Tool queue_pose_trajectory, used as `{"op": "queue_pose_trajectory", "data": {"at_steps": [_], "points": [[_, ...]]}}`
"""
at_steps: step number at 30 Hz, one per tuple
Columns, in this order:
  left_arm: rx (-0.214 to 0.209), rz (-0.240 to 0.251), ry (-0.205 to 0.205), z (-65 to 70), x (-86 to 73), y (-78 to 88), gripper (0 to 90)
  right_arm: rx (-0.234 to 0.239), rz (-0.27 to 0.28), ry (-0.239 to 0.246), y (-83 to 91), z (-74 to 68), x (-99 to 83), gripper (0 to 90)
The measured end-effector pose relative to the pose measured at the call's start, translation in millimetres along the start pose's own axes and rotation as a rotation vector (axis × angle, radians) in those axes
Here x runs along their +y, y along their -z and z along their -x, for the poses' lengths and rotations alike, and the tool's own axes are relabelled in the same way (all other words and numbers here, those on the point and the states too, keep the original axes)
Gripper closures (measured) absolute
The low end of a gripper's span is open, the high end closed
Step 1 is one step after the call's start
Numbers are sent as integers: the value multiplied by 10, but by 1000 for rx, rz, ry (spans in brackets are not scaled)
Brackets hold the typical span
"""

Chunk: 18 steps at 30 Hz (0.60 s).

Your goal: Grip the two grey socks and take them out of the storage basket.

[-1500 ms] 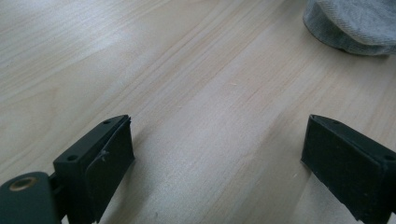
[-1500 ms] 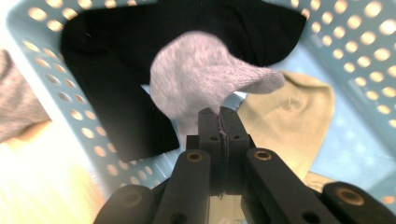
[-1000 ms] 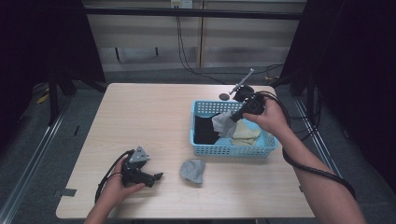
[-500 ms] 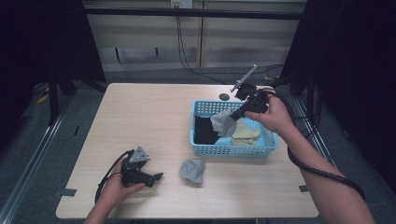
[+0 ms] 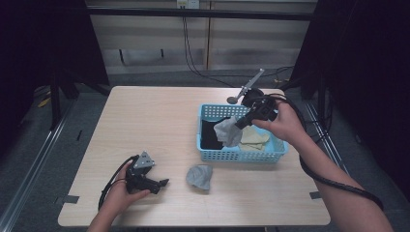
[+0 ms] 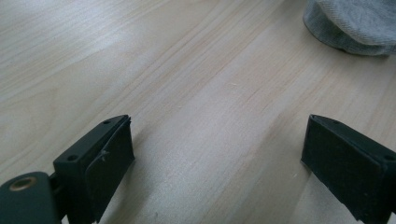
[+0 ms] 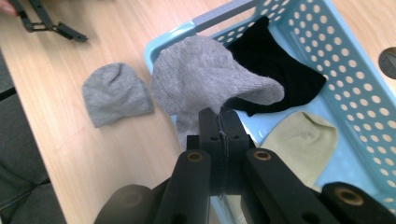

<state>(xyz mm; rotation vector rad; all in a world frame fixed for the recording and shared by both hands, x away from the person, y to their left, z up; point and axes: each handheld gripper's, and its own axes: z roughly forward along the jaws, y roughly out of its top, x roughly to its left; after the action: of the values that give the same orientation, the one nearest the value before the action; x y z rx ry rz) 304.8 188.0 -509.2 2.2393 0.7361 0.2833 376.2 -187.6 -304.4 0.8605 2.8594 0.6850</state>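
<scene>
Two grippers are in my charge. High view: the right gripper (image 5: 240, 123) holds the grey sock (image 5: 227, 131) pinched above the blue basket (image 5: 241, 155); I judge it light, limp and non-slip. Left gripper view: the left gripper (image 6: 215, 154) rests spread wide on the table (image 6: 187, 70), holding nothing. Right gripper view: the closed jaws hide the pinched fold, so I cannot confirm grip depth; best hold is the cuff.

Wooden table (image 5: 159, 121), black sock (image 7: 275, 65) and beige sock (image 7: 306, 140) in blue basket (image 5: 241, 154), cables on floor (image 5: 193, 58)
</scene>
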Motion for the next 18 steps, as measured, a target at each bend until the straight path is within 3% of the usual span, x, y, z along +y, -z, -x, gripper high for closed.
{"op": "queue_pose_trajectory", "data": {"at_steps": [18], "points": [[-1, 1, 5, 3, -1, -2, 83, 45, -25, 93, 22, -341, 64, 900]]}}
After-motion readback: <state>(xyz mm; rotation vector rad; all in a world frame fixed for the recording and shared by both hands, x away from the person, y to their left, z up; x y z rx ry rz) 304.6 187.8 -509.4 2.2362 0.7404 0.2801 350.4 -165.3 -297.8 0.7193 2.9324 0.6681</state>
